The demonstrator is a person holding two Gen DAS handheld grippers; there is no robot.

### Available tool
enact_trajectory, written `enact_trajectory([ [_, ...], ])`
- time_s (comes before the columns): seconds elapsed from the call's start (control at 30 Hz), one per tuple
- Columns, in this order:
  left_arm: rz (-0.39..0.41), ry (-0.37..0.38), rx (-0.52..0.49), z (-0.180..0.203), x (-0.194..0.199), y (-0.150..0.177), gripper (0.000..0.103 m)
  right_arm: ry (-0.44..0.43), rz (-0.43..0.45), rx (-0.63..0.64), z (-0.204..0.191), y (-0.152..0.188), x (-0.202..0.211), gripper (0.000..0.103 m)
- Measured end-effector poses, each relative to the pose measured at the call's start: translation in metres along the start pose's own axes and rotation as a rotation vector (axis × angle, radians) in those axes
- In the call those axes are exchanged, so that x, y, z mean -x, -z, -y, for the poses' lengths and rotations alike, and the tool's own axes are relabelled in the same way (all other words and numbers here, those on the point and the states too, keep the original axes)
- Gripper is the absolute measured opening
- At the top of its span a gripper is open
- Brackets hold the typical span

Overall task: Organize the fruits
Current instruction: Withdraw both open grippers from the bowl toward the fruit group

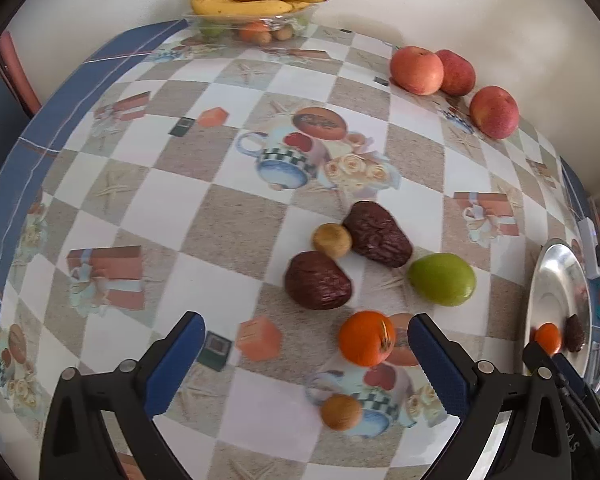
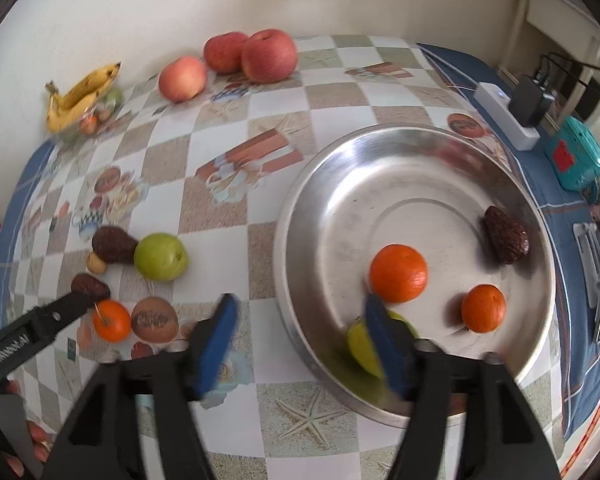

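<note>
Left wrist view: the left gripper (image 1: 306, 364) hangs low over the table with its jaws wide apart and nothing in them. The loose tangerine (image 1: 366, 338) sits just inside the right-hand finger, so I'd say it's the next pick. To do it well, shift over until the fruit is centred between the pads, then close gently since it's round and will roll. The two dark wrinkled fruits (image 1: 378, 234), a green fruit (image 1: 442, 279) and small brown ones wait nearby.

Right wrist view: the right gripper (image 2: 298, 344) is spread too, empty, hovering at the steel plate (image 2: 380, 152) rim. The plate holds two tangerines (image 2: 398, 273), one dark fruit (image 2: 506, 234) and a yellow-green fruit (image 2: 360, 342) half hidden behind a finger. The apples (image 2: 268, 55) stay by the wall.
</note>
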State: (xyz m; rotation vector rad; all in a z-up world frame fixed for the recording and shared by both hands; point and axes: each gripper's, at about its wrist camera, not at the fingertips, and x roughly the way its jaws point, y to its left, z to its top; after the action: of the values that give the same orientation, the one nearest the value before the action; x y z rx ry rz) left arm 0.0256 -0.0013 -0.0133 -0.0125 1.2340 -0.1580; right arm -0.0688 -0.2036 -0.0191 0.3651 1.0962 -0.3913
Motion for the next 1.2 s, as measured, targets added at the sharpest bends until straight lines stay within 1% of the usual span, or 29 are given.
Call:
enact_trajectory([
  [0.03,0.004,-0.003,0.006,-0.004,0.002,0.001,0.103,0.002,-0.002,0.01,-0.002,0.001,-0.001,0.088],
  [0.07,0.008,-0.006,0.008,-0.007,0.003,0.001,0.103,0.006,0.0,0.024,-0.005,0.002,-0.001,0.091],
  [0.2,0.028,-0.032,0.01,-0.018,0.009,0.002,0.103,0.015,0.011,0.056,-0.013,0.006,-0.001,0.091],
  [0.27,0.042,-0.054,0.01,-0.024,0.012,0.002,0.103,0.013,0.0,0.048,-0.014,0.007,-0.002,0.092],
  [0.37,0.053,-0.061,0.011,-0.03,0.015,0.003,0.103,0.003,-0.015,0.024,-0.014,0.01,-0.003,0.092],
  [0.5,0.029,-0.042,0.0,-0.032,0.012,0.006,0.103,0.0,-0.012,0.015,-0.014,0.011,-0.002,0.092],
  [0.6,0.007,-0.018,0.016,-0.035,0.009,0.008,0.103,-0.043,-0.032,0.01,-0.015,0.012,-0.003,0.092],
  [0.63,0.006,-0.016,0.019,-0.036,0.009,0.009,0.103,-0.041,-0.036,0.015,-0.016,0.013,-0.004,0.092],
  [0.73,0.005,-0.031,0.005,-0.037,0.009,0.01,0.103,-0.015,-0.04,0.05,-0.022,0.013,-0.004,0.092],
  [0.9,-0.01,-0.046,-0.011,-0.04,0.006,0.012,0.103,-0.035,-0.055,0.061,-0.027,0.014,-0.004,0.092],
  [1.07,-0.012,-0.052,-0.017,-0.043,0.005,0.012,0.103,-0.035,-0.063,0.071,-0.033,0.014,-0.004,0.092],
  [1.2,-0.023,-0.057,-0.004,-0.049,0.003,0.012,0.103,-0.038,-0.055,0.092,-0.039,0.013,-0.002,0.092],
])
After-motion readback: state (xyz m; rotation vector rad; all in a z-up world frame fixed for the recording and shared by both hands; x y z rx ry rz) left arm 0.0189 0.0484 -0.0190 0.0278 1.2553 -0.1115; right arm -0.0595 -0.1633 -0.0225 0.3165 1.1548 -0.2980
